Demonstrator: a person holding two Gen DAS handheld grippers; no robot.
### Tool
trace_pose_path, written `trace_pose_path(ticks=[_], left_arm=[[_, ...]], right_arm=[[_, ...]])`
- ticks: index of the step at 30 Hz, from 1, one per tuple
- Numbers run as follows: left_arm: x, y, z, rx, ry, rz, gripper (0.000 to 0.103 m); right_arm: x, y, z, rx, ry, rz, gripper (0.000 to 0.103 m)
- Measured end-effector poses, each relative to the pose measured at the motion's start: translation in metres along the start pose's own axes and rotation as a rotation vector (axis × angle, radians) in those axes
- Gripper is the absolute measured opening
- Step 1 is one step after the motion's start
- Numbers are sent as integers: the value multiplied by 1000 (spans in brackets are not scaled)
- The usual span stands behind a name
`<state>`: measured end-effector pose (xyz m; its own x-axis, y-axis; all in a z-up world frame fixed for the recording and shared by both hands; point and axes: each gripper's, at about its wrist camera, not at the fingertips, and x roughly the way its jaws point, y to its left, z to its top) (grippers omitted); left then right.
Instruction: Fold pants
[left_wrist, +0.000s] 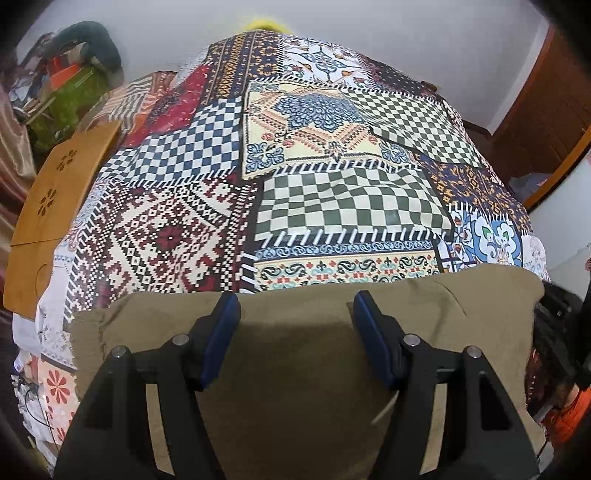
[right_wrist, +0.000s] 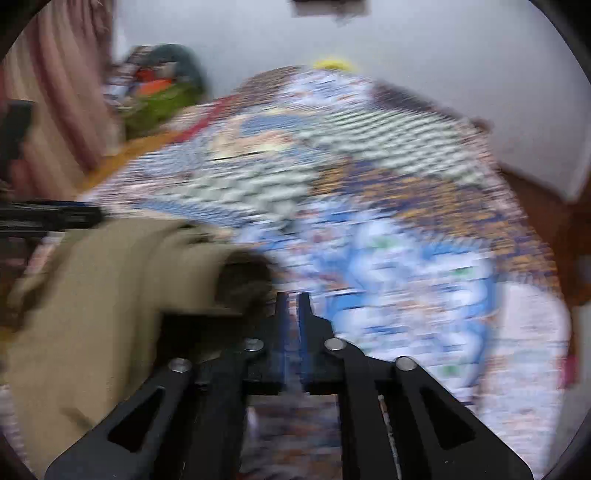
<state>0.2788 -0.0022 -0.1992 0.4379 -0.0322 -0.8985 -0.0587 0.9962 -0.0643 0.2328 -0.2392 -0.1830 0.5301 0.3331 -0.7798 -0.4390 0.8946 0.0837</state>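
Khaki pants (left_wrist: 295, 354) lie folded on the near edge of a bed with a patchwork bedspread (left_wrist: 295, 166). My left gripper (left_wrist: 293, 302) is open, its blue-padded fingers spread over the pants with nothing between them. In the right wrist view, which is motion-blurred, the pants (right_wrist: 92, 314) lie at lower left with a rolled fold edge. My right gripper (right_wrist: 293, 299) is shut with the pads nearly together, just right of the pants and holding nothing visible. The left gripper's fingers (right_wrist: 51, 216) show at the left edge.
A wooden lap tray (left_wrist: 48, 206) sits on the bed's left side. A pile of clothes and bags (left_wrist: 70, 85) stands far left. A brown wooden door (left_wrist: 546, 122) is at right. A yellow object (left_wrist: 264, 24) sits beyond the bed's far end.
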Motion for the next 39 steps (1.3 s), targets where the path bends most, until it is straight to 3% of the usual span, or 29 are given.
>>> trace_pose_path(ticks=[2, 5, 8, 15, 21, 25, 31, 35, 39], left_arm=[[0, 0, -1, 5, -2, 1, 64], [5, -2, -3, 0, 9, -15, 64], [7, -9, -5, 3, 7, -34, 64], [1, -24, -14, 53, -1, -48, 64], [8, -28, -24, 61, 11, -49, 65], [8, -28, -28, 72, 2, -58, 65], [13, -25, -27, 93, 17, -90, 65], [15, -24, -29, 121, -30, 26, 84], [19, -9, -29, 91, -10, 4, 85]], right_arm=[[1, -22, 1, 48, 22, -1, 3], [-5, -56, 0, 195, 65, 99, 4], [-25, -59, 1, 196, 48, 108, 4], [-61, -8, 25, 100, -24, 219, 5], [-47, 45, 42, 23, -9, 315, 5], [-14, 61, 40, -6, 50, 290, 6], [15, 46, 20, 5, 172, 276, 0], [14, 39, 9, -10, 177, 252, 0], [13, 41, 6, -24, 180, 227, 0]])
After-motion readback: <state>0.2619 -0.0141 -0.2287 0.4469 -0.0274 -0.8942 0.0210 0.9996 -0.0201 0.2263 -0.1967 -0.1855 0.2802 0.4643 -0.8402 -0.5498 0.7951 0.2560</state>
